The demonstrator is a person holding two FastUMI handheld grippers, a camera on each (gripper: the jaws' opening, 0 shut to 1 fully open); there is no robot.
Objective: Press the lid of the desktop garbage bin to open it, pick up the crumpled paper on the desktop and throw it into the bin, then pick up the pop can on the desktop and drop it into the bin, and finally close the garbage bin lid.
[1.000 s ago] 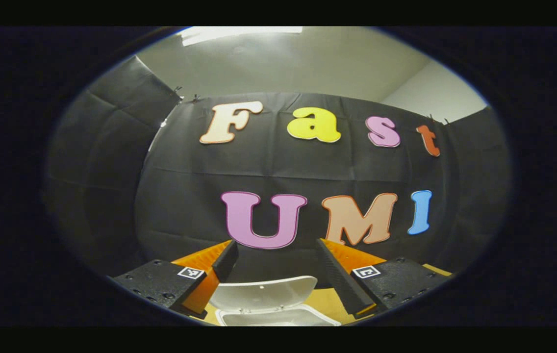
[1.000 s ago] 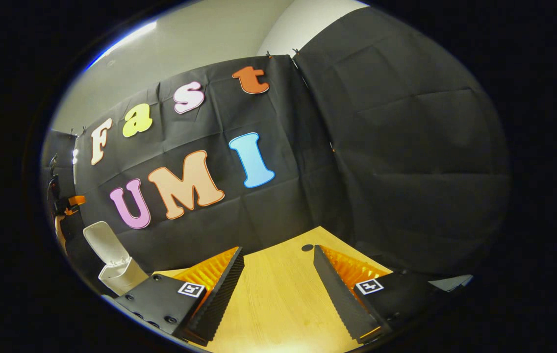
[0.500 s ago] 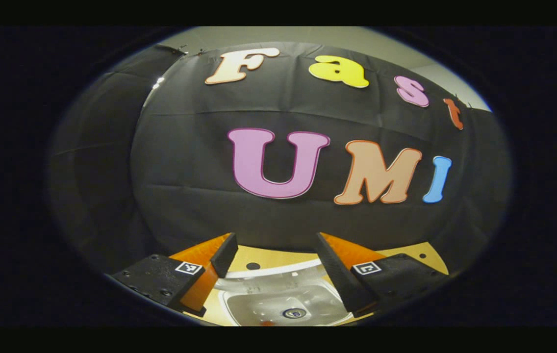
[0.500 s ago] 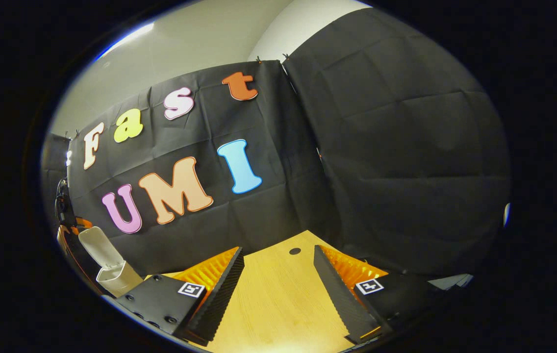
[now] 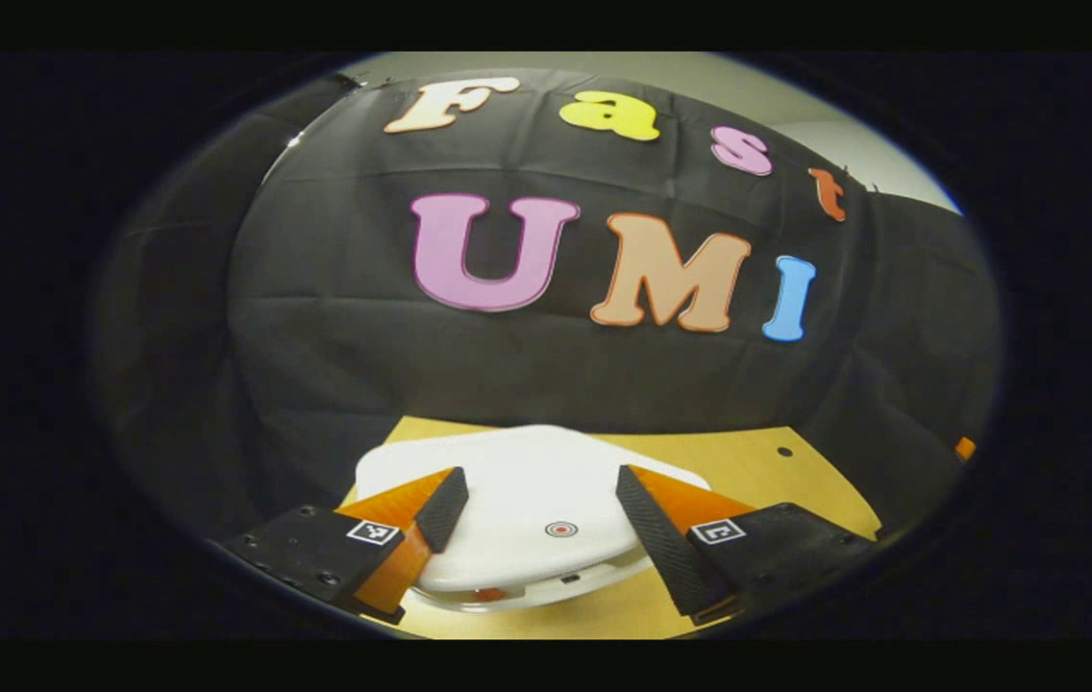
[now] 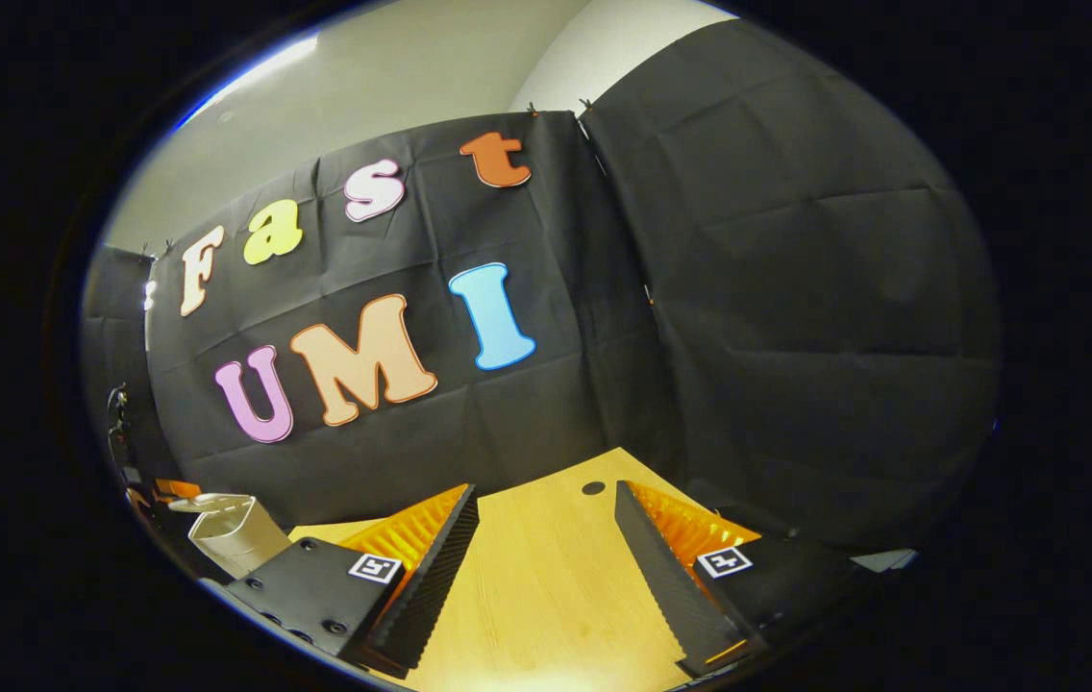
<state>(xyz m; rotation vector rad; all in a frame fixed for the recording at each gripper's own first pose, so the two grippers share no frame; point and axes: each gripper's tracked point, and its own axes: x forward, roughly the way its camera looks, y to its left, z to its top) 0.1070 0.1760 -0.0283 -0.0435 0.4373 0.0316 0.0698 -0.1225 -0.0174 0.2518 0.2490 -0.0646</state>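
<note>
Over the lowered bin lid, left tool wide apart; right tool likewise, empty.

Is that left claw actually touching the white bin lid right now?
Cannot tell. In the left gripper view the open left gripper sits over the lid, fingers overlapping its top, but no contact or gap shows plainly.

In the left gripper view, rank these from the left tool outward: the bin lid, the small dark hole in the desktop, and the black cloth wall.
1. bin lid: right under the left tool, between its open fingers.
2. hole in the desktop: farther back, off to the right on the wood.
3. black cloth wall: farthest, standing behind the desktop's far edge.
</note>
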